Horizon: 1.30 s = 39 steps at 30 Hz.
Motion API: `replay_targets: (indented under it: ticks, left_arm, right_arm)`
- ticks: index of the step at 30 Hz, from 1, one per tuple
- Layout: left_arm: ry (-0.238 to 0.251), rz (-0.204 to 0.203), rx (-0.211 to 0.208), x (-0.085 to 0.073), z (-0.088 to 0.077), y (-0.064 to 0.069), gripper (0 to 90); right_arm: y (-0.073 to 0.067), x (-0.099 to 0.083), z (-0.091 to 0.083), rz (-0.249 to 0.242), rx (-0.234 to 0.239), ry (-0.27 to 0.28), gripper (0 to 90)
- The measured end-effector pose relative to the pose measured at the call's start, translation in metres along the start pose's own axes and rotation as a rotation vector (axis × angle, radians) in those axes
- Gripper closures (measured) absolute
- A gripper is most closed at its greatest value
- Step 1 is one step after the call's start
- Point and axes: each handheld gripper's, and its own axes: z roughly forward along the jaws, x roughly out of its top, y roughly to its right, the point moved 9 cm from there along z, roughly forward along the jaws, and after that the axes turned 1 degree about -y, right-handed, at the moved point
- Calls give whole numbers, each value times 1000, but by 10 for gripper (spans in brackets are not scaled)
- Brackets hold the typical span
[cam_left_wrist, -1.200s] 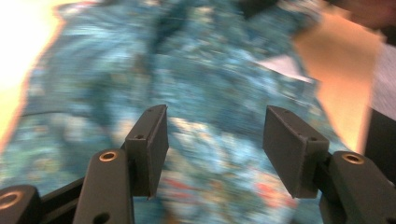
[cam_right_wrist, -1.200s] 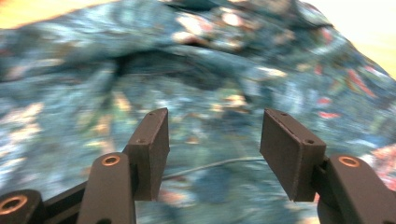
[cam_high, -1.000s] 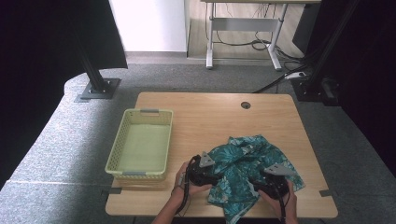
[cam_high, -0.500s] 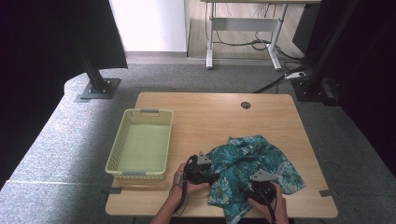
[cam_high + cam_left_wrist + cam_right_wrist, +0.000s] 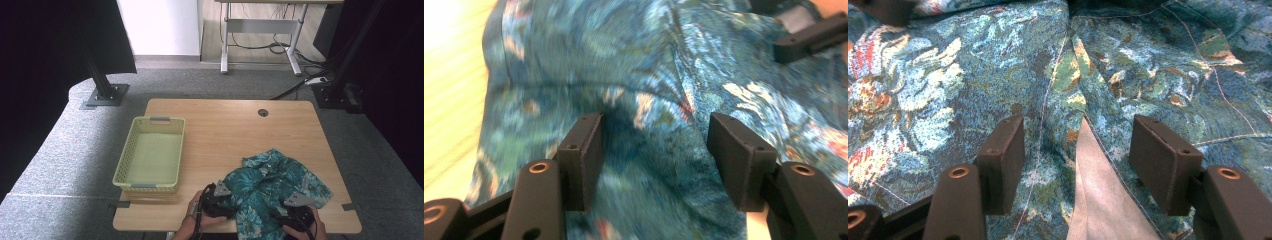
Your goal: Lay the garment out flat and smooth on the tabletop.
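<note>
Reached into the crumpled teal floral-print cloth garment (image 5: 272, 187) with left gripper (image 5: 651, 137) and right gripper (image 5: 1073, 142), both spread wide, fabric directly beneath and between the jaws, unpinched. Probably mid-approach for grasping; next, needed lowering and closing on a fold.

A lab or studio: black curtains (image 5: 60, 45) at both sides, bolted stand base (image 5: 105, 95) on grey carpet (image 5: 65, 150), cabled desk frame (image 5: 260, 35) at top.

Both hands sit low at the near edge, left gripper (image 5: 226, 196) and right gripper (image 5: 285, 210) spread wide.
</note>
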Motion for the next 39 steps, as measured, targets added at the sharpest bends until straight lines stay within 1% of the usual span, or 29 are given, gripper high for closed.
replay_targets:
  ticks: [2,4,6,7,8,10,11,12,13,15,17,18,19,20,21,22,23,24,25,26,29,30,31,33,34,35,36,37,39]
  left_arm:
    - [33,-5,-5,9,-4,-1,407]
    - [57,-10,17,18,-8,-8,418]
    - [78,-40,22,27,-8,-18,426]
    - [84,-52,30,31,-8,-24,434]
    - [91,-73,38,34,-6,-32,439]
    - [87,-100,50,38,-1,-43,459]
    - [79,-115,64,39,4,-50,468]
    - [79,-115,64,39,4,-50,476]
    - [67,-120,74,39,9,-55,476]
    - [29,-111,105,38,20,-63,491]
    - [7,-103,114,38,27,-65,499]
    - [-9,-84,142,37,31,-67,506]
    - [-17,-79,149,37,32,-67,516]
    - [-24,-59,170,37,33,-68,523]
    - [-24,-59,170,37,33,-68,543]
    - [-31,-47,192,38,34,-68,584]
    - [-41,-11,211,38,35,-66,620]
    - [-46,1,207,38,35,-64,647]
    - [-46,1,207,38,35,-64,695]
    - [-44,7,201,38,35,-63,695]
    - [-48,24,199,38,35,-59,850]
    - [-51,35,206,38,35,-58,889]
    - [-53,43,210,38,35,-57,899]
    - [-49,36,198,38,34,-58,900]
    - [-40,26,192,39,33,-60,900]
    - [-18,3,181,42,29,-63,900]
    - [-7,-7,179,43,26,-65,900]
    - [-7,-7,179,43,26,-65,900]
    - [6,-21,208,48,18,-72,900]
  right_arm:
    - [2,-3,-3,3,-2,3,383]
    - [4,-5,-4,6,-5,6,383]
    - [4,-5,-4,7,-6,8,382]
    - [4,-5,-4,6,-7,7,382]
    - [5,-4,-4,6,-7,8,382]
    - [5,-4,-4,8,-7,12,382]
    - [5,-4,-3,8,-7,13,382]
    - [6,-4,-3,8,-6,16,382]
    - [6,-4,-3,8,-6,16,382]
    - [6,-4,-3,8,-5,16,382]
    - [7,-3,-3,7,-6,16,382]
    - [8,-3,-3,8,-7,17,382]
    - [8,-3,-2,8,-6,18,382]
    - [8,-3,-2,8,-6,18,382]
    - [8,-3,-2,8,-6,18,382]
    - [8,-3,-2,8,-7,20,382]
    - [8,-3,-2,9,-8,20,382]
    - [9,-3,-2,9,-9,21,382]
    - [9,-3,-2,9,-9,21,382]
    - [9,-3,-2,9,-8,21,382]
    - [9,-3,-2,10,-10,25,382]
    - [9,-3,-2,11,-10,27,382]
    - [9,-3,-2,10,-10,28,382]
    - [9,-3,-2,10,-10,31,382]
    - [9,-4,-2,10,-9,31,383]
    - [9,-4,-2,8,-8,32,383]
    - [9,-4,-2,9,-8,32,383]
    - [9,-4,-2,9,-8,32,383]
    - [9,-4,-2,9,-9,33,383]
